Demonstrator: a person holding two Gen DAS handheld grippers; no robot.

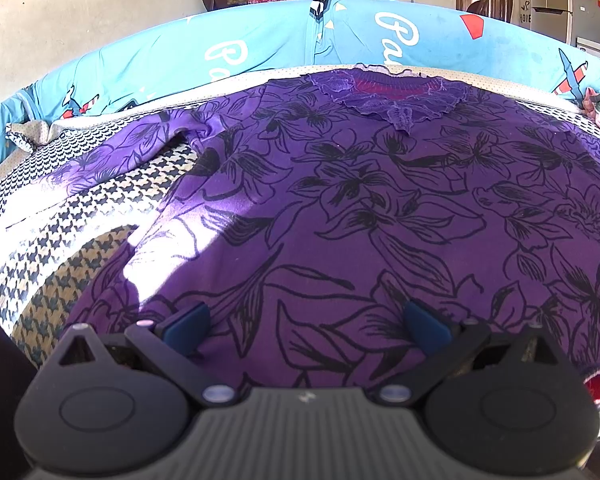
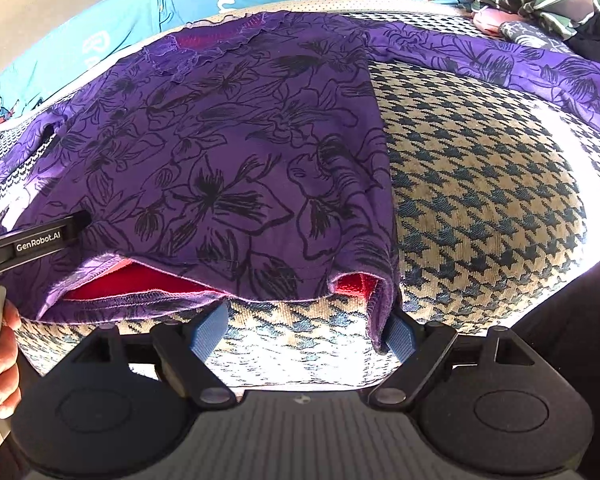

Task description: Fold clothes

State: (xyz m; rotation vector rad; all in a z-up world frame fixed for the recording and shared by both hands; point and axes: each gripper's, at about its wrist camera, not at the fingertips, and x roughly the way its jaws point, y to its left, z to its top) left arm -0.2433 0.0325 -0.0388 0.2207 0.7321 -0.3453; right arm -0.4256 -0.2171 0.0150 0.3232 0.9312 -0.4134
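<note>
Houndstooth bedding [image 2: 480,184] carries the purple floral top [image 1: 380,208], spread flat with its long axis running from the near hem to the lace collar by the blue quilt [image 1: 268,44]. Both the left gripper [image 1: 306,326] and right gripper [image 2: 306,330] stand wide, pinching nothing, at the hem.

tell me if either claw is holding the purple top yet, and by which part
Nothing is held. The left claw stands open over the purple top; the right claw is open at its bottom hem, near corner beside one finger, not pinched.
</note>
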